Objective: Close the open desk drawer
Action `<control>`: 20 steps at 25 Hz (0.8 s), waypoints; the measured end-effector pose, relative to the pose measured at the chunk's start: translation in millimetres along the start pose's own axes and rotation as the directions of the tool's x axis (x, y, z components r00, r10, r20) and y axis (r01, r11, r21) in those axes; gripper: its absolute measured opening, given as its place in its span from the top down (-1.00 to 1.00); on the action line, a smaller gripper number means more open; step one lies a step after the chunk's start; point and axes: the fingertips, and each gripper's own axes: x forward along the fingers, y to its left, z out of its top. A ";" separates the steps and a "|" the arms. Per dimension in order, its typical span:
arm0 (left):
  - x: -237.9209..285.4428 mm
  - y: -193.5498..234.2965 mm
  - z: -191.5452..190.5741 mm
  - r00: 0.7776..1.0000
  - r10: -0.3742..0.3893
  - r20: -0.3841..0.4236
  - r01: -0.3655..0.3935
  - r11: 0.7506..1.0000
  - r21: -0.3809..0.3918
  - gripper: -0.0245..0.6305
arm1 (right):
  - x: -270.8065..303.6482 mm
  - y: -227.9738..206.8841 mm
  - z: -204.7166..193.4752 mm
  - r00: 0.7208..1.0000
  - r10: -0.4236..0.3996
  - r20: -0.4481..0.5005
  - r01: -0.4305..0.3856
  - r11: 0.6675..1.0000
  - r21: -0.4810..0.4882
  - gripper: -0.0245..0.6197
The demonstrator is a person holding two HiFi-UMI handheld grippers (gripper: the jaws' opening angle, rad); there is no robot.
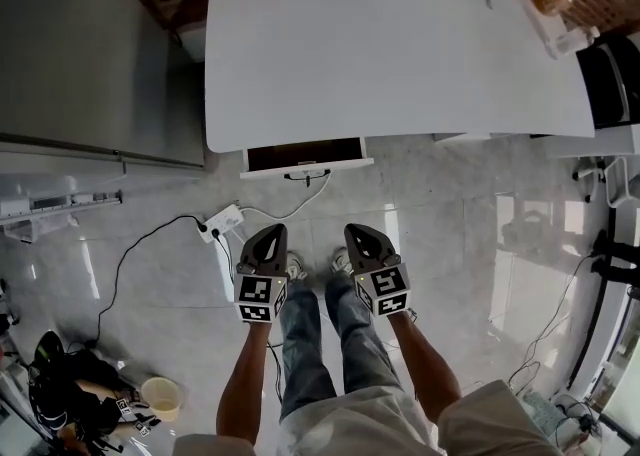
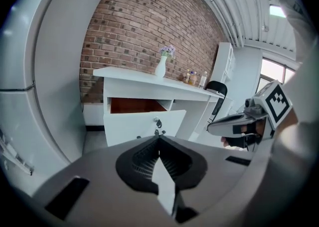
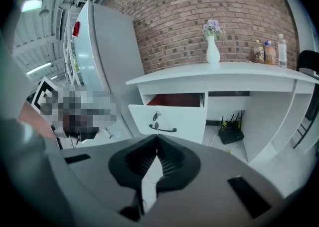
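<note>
**Head view: drawer (image 1: pixel 305 156) sitting open, not being touched**

Left gripper (image 1: pixel 268 235) and right gripper (image 1: pixel 361 234) are hanging side by side over glossy marbled floor tiles (image 1: pixel 450 234). Both have ribbed black pads (image 2: pixel 141 157) pressing together with nothing between them. The drawer is sticking out of the near edge of the smooth white desk (image 1: pixel 400 54), well beyond both grippers. It is showing a reddish-brown interior and a flat white front with a thin dark bar handle (image 3: pixel 162 130). A rough brick wall (image 3: pixel 209 2) is backing the desk.

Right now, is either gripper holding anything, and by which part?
Nothing is held: left gripper and right gripper are both shut, empty, short of the drawer.
</note>
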 end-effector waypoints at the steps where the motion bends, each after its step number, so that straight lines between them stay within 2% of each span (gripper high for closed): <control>1: 3.7 2.1 -4.7 1.000 -0.001 -0.001 0.001 1.000 -0.005 0.89 | 4.1 -2.2 -3.1 1.000 -0.005 -0.002 0.005 1.000 0.003 0.88; 7: 34.8 18.6 -21.4 1.000 -0.001 -0.006 0.000 0.999 -0.048 0.89 | 33.3 -15.9 -18.2 1.000 -0.021 -0.016 0.022 0.998 0.051 0.87; 9: 44.5 23.0 -24.2 1.000 -0.009 -0.006 0.009 0.997 -0.077 0.89 | 42.8 -19.8 -23.8 1.000 -0.020 -0.015 0.022 0.992 0.127 0.87; 11: 51.7 27.0 -26.1 1.000 -0.026 0.008 0.027 0.989 -0.148 0.89 | 50.2 -23.5 -25.2 1.000 -0.005 0.015 0.000 0.959 0.282 0.87; 12: 54.5 28.5 -26.2 0.999 -0.042 0.028 0.047 0.977 -0.206 0.89 | 53.1 -26.3 -25.6 0.999 0.004 0.041 -0.019 0.923 0.385 0.87; 13: 57.0 29.1 -25.4 0.996 -0.069 0.059 0.083 0.957 -0.278 0.89 | 56.0 -30.6 -27.6 0.998 0.006 0.069 -0.039 0.868 0.495 0.87; 14: 59.3 29.2 -23.7 0.990 -0.102 0.101 0.132 0.925 -0.357 0.89 | 59.0 -35.9 -30.7 0.996 0.002 0.093 -0.057 0.800 0.597 0.87; 16: 63.3 32.7 -21.0 0.973 -0.140 0.186 0.215 0.844 -0.491 0.89 | 66.4 -44.5 -36.0 0.990 0.003 0.142 -0.109 0.656 0.747 0.87; 18: 66.9 39.2 -26.2 0.965 -0.141 0.221 0.244 0.789 -0.564 0.87 | 75.2 -45.0 -38.5 0.979 0.051 0.198 -0.193 0.541 0.818 0.86; 19: 68.6 41.2 -31.1 0.964 -0.146 0.223 0.252 0.771 -0.586 0.80 | 79.1 -43.2 -39.5 0.973 0.083 0.218 -0.229 0.507 0.831 0.73; 20: 70.4 42.2 -35.8 0.963 -0.156 0.219 0.259 0.755 -0.602 0.70 | 82.8 -40.9 -40.9 0.967 0.116 0.228 -0.255 0.488 0.835 0.47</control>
